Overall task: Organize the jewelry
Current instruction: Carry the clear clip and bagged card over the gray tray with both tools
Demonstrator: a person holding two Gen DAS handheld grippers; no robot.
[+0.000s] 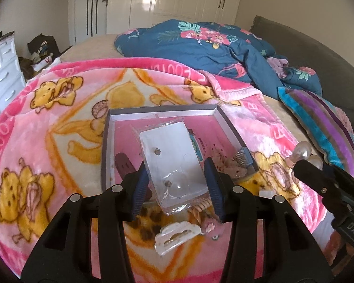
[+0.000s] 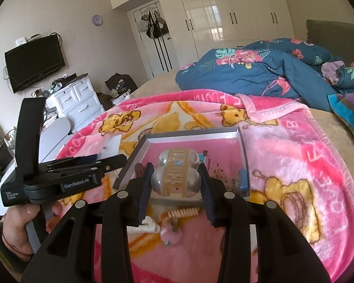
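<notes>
My left gripper (image 1: pixel 177 184) is shut on a clear plastic packet with a white earring card (image 1: pixel 174 162), held above the near part of a shallow grey box with a pink floor (image 1: pixel 164 113). In the right wrist view my right gripper (image 2: pixel 175 189) is shut on a peach hair claw with pearl balls (image 2: pixel 177 173), lifted over the same box (image 2: pixel 193 134). The left gripper (image 2: pixel 87 165) shows at that view's left, the packet (image 2: pixel 112 147) sticking out of it. A white hair claw (image 1: pixel 177 238), a coiled hair tie (image 2: pixel 183 212) and a pink clip (image 2: pixel 171 237) lie on the blanket.
The box sits on a pink bear-print blanket (image 1: pixel 59 129) over a bed. A blue floral duvet (image 1: pixel 200 44) is bunched behind it, a striped pillow (image 1: pixel 323 132) at the right. White drawers (image 2: pixel 77 101) stand at the left. Small clips (image 1: pixel 243 160) lie in the box's right corner.
</notes>
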